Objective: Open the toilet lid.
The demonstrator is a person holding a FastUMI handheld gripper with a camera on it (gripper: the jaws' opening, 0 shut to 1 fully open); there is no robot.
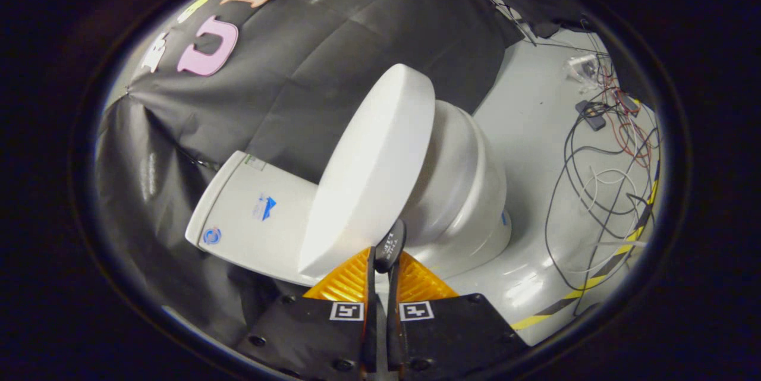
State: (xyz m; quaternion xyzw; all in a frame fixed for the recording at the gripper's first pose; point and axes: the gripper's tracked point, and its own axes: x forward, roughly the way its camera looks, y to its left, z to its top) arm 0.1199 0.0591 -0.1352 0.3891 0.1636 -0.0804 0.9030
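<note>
Nearest you, the gripper (380, 256) has its two fingers drawn almost together, a thin dark slit between them; ribbed wedge-shaped pads flare out behind the tips, and each flat matte finger block carries a square printed marker. The tips sit against the near edge of the toilet lid (371, 173), at its rim. Whether both fingers actually pinch that rim, you cannot tell: the fingertips overlap it and hide the contact.

The lid is a smooth, glossy oval slab with a rounded edge, raised partway and tilted, its broad outer face turned toward you and to the left. Just beyond and left of it lies the cistern (250, 214), a boxy glazed tank with rounded corners and small stickers on its face. To the right of the lid, the bowl (464, 191) bulges in a rounded, polished curve down to a flared foot.

Crumpled cloth hangs behind. The floor (535, 131) on the right is pale and shiny, with a loose tangle of thin cables (600, 185) and striped tape (594, 280).
</note>
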